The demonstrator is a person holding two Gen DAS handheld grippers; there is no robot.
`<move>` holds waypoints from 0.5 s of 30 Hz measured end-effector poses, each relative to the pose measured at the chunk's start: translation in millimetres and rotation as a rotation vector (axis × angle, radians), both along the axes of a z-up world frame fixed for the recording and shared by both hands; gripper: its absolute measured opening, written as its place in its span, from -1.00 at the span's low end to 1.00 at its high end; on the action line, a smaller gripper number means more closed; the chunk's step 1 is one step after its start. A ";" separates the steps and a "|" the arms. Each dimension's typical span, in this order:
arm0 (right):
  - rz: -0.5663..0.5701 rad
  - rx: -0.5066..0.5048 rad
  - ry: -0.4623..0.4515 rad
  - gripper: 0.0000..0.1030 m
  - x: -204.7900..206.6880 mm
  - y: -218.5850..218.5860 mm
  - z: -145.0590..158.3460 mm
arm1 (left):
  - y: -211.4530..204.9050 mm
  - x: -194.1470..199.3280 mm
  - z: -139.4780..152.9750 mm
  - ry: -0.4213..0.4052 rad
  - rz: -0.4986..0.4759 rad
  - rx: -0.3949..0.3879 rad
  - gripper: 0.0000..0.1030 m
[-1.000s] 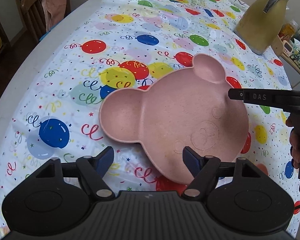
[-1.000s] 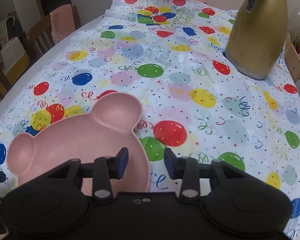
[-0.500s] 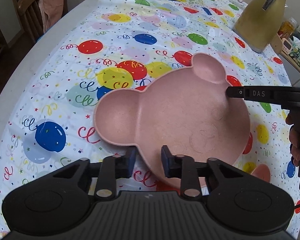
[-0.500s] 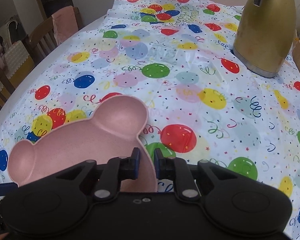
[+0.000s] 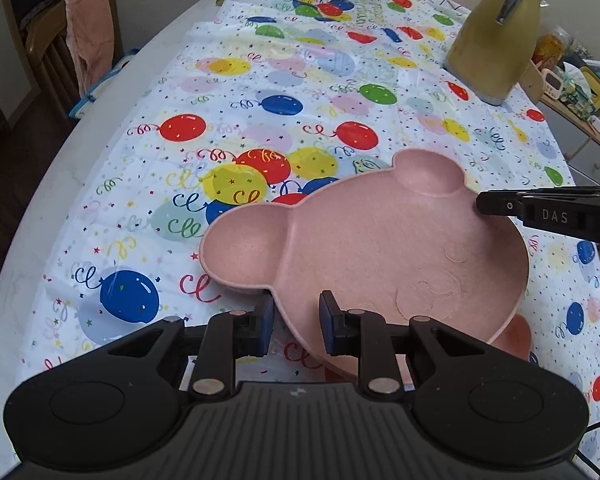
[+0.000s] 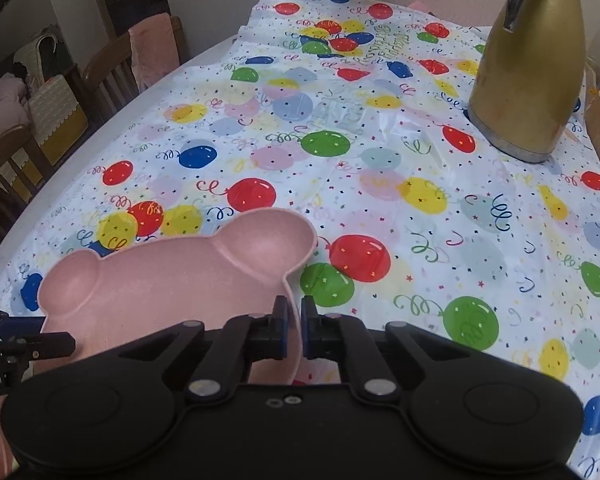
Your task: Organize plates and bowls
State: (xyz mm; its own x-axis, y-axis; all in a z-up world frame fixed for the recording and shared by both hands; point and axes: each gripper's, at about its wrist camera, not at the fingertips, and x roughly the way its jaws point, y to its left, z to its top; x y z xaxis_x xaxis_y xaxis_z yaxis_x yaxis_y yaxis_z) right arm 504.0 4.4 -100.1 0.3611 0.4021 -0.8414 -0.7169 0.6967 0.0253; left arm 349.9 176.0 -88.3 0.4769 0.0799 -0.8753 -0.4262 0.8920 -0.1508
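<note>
Both claws clamp the pink bear-shaped plate (image 5: 364, 248) above the balloon-print cloth (image 5: 260, 92) on the desk: the left claw (image 5: 296, 322) pinching its near rim, the right claw (image 6: 294, 328), just closed, gripping its right edge.

Bear-head plate (image 5: 364, 248): pale pink, speckled matte finish, one piece. Large round main well with two smaller round ear wells on the far side, each set off by a low ridge. Faint embossed face on the floor of the main well: a small circle and a larger snout ring with curved lines. Raised rim all round. Empty.

Pose: open side up, ears pointing away from the cameras, tilted slightly, its near edge clear of the table. Seen from the right wrist view the plate (image 6: 180, 280) sits at lower left over the balloon-print cover, well short of the gold jug at the far right.
</note>
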 end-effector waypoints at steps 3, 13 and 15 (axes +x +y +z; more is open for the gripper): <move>-0.015 0.017 0.003 -0.93 -7.6 -7.6 11.6 | -2.3 -8.0 14.0 -0.018 -0.021 0.004 -0.55; -0.079 0.060 0.004 -0.95 -56.2 -48.8 59.0 | -25.8 -49.2 52.1 -0.059 -0.139 0.002 -0.55; -0.100 0.063 -0.002 -0.95 -69.1 -57.8 66.6 | -31.7 -60.0 59.6 -0.070 -0.165 0.001 -0.55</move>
State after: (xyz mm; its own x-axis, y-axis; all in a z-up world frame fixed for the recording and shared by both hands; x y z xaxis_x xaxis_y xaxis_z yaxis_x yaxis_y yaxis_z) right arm 434.8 -53.5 -33.6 0.4040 0.4158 -0.8148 -0.6439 0.7619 0.0696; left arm 289.9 144.3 -28.7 0.5435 -0.0036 -0.8394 -0.2627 0.9490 -0.1742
